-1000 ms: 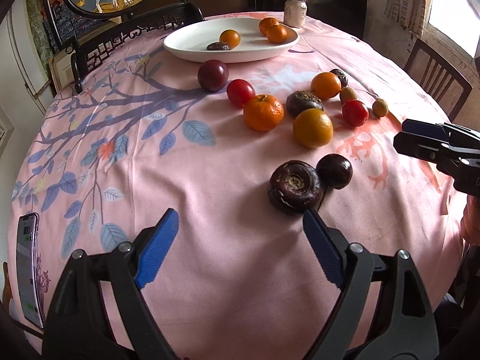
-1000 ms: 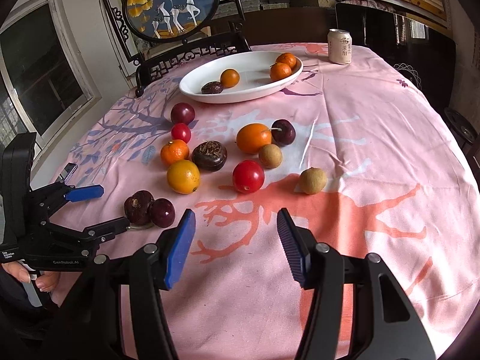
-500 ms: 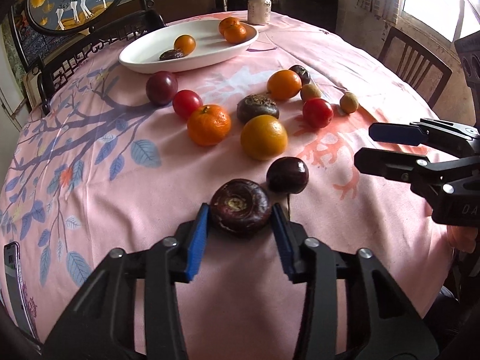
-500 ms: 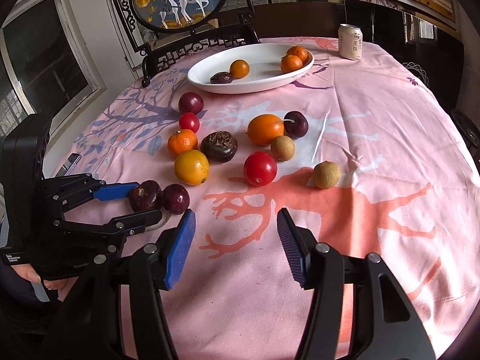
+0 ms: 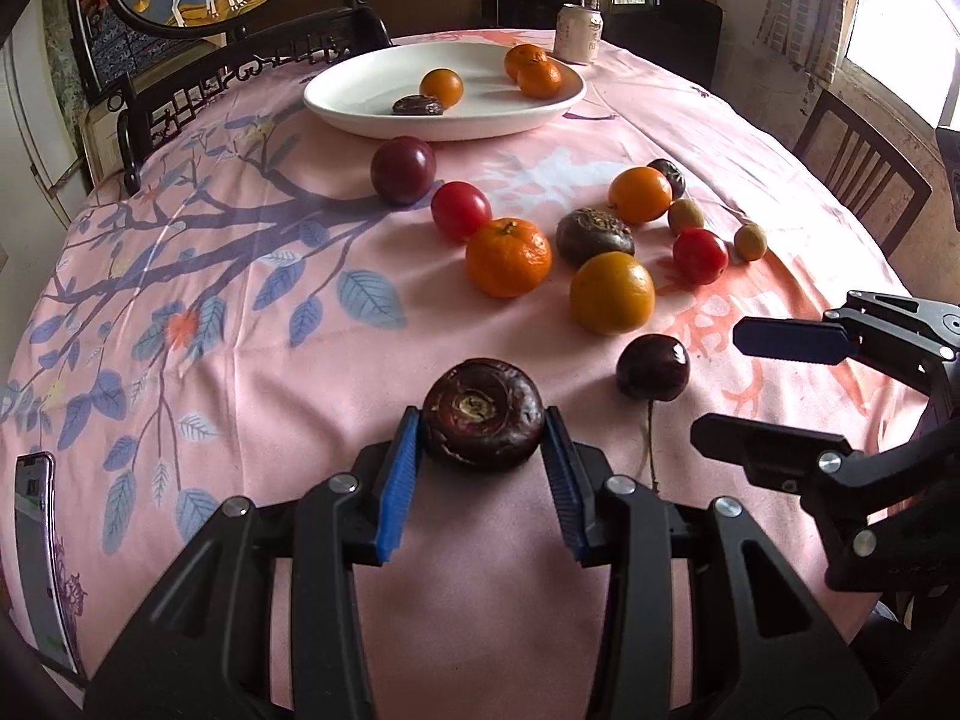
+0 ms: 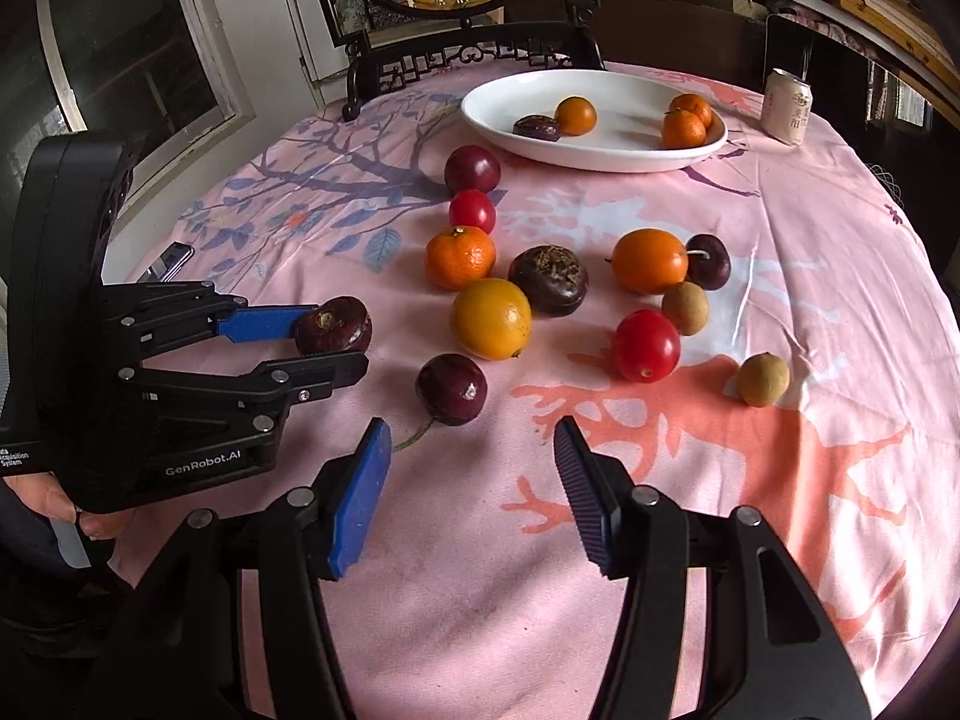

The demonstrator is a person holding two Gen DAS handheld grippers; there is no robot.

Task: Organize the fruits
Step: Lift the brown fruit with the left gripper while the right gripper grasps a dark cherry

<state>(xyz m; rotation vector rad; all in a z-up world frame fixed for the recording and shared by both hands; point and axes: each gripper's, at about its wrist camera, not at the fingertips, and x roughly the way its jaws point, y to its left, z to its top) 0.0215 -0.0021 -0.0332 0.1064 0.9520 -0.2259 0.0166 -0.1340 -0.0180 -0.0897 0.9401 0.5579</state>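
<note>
- L tongs (image 5: 483,468): we see both blue pads pressed on the sides of the dark flattened fruit (image 5: 483,414), which sits near the worktop's (image 5: 240,324) front edge; whether it's lifted off the cloth we can't tell.
- R tongs (image 6: 474,480): held part-open w/ nothing between them, just short of the stemmed dark cherry (image 6: 451,389).
- White plate (image 5: 360,114) at the far side already holds three oranges and one dark fruit like ours; approx. a dozen fruits lie loose between.
- Step in hand, as we judge it: carry the gripped fruit to the plate.
- To do it well: lift straight up first, pass above the orange (image 5: 611,293) and mandarin (image 5: 509,257), keep the squeeze steady, and set down beside the matching dark fruit (image 5: 418,105) before letting go.
- Risk: rounded skin may slip from the pads if we tilt.
</note>
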